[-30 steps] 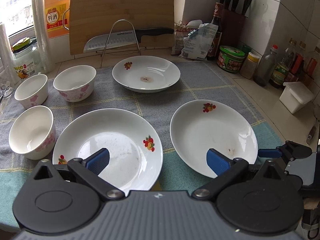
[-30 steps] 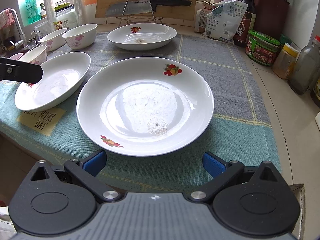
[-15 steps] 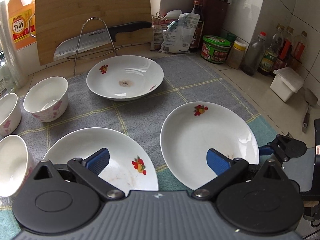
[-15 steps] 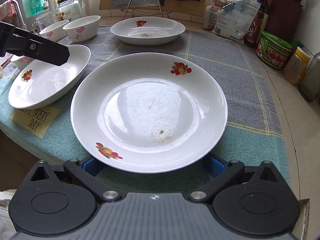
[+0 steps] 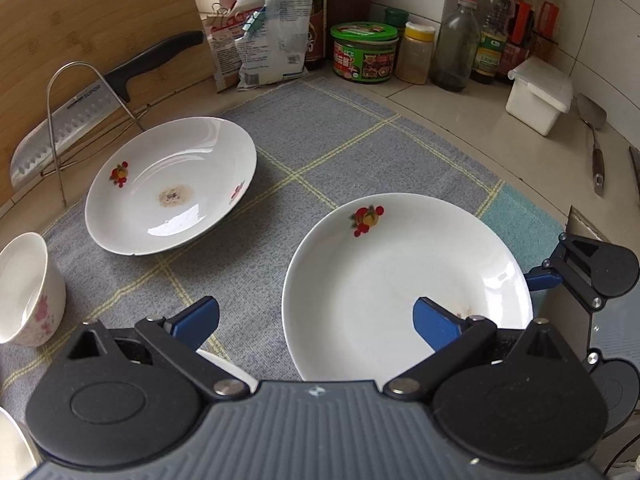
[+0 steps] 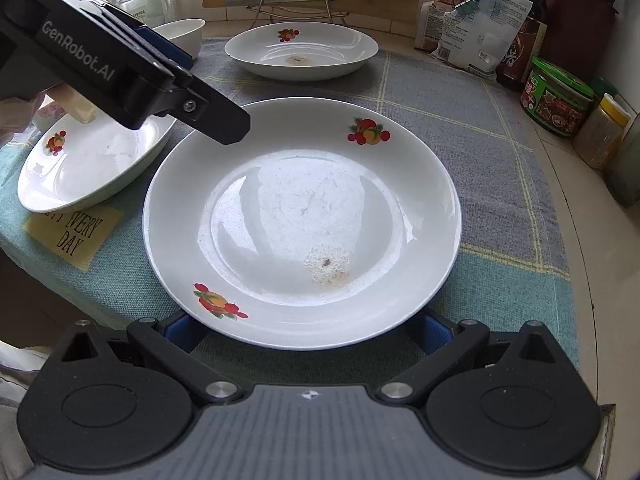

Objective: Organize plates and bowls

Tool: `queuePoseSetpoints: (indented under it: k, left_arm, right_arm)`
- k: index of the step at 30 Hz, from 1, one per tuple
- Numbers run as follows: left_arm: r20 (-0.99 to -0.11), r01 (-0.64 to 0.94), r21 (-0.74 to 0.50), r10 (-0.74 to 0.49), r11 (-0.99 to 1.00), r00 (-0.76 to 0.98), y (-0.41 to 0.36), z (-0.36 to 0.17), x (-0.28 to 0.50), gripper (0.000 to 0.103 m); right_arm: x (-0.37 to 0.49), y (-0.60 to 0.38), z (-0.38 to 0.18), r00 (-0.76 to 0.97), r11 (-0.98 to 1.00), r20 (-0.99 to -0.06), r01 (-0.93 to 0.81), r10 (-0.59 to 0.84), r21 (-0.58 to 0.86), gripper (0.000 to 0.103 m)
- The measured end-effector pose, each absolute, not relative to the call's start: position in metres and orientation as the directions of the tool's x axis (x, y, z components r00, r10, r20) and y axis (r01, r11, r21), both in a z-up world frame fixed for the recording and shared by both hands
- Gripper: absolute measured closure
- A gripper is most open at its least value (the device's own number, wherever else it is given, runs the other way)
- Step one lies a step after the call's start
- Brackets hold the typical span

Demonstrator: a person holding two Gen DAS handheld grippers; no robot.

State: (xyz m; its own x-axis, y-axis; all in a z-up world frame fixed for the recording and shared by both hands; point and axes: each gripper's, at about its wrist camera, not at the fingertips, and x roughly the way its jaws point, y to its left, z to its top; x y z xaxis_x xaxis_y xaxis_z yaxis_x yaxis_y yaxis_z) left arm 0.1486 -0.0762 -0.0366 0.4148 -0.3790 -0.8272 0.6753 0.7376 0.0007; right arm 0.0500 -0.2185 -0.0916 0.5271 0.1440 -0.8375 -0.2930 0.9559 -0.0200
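Observation:
Three white plates with fruit prints lie on a checked cloth (image 5: 360,140). In the right wrist view the nearest plate (image 6: 300,216) fills the middle, its near rim between the spread fingers of my open right gripper (image 6: 306,328). My left gripper (image 6: 208,92) hovers open over that plate's left rim and over the left plate (image 6: 92,160). The left wrist view shows the same plate (image 5: 400,280) under my left gripper (image 5: 316,320), with my right gripper (image 5: 548,278) at its right rim. The far plate (image 5: 172,184) has a brown stain. A floral bowl (image 5: 28,288) stands at the left.
A knife (image 5: 100,92) rests on a wire rack against a wooden board (image 5: 100,20) at the back. Snack bags (image 5: 264,36), a green-lidded tub (image 5: 364,52), bottles (image 5: 456,44), a white box (image 5: 536,96) and a spatula (image 5: 596,136) line the right counter. A gloved hand (image 6: 16,112) holds the left gripper.
My left gripper has swung right and forward, from above the left plate to over the right plate. My right gripper has moved in until the plate's near rim lies between its fingers.

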Motion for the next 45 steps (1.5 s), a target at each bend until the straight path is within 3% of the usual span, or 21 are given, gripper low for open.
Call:
queuePoseSetpoints:
  k: [14,18,24,28,45]
  left_arm:
    - [-0.891,0.779,-0.101,-0.405,0.619,0.206,-0.097,-0.069,0.194,0.004]
    - [-0.903,0.794,-0.165,-0.414,0.585,0.117,-0.103,-0.076,0.202,0.013]
    - [-0.908,0.831,-0.182,-0.414,0.526,0.063,-0.112,-0.075,0.206,0.017]
    - [-0.911,0.846,-0.192,-0.412,0.498,0.036,-0.115,-0.072,0.208,0.026]
    - [-0.913,0.869,-0.239,-0.406,0.434,-0.049,-0.122,-0.071,0.218,0.029]
  right_arm:
    - [0.046,-0.220,-0.092,0.544,0.954,-0.826,-0.300,0.151,-0.023,0.000]
    - [0.037,-0.221,-0.094,0.580,0.953,-0.798,-0.304,0.165,-0.024,0.000]
    - [0.031,-0.224,-0.095,0.611,0.948,-0.769,-0.318,0.187,-0.023,0.000]
    - [0.031,-0.226,-0.095,0.615,0.939,-0.761,-0.342,0.207,-0.021,0.000]
    - [0.042,-0.232,-0.096,0.597,0.919,-0.765,-0.395,0.240,-0.019,0.000]
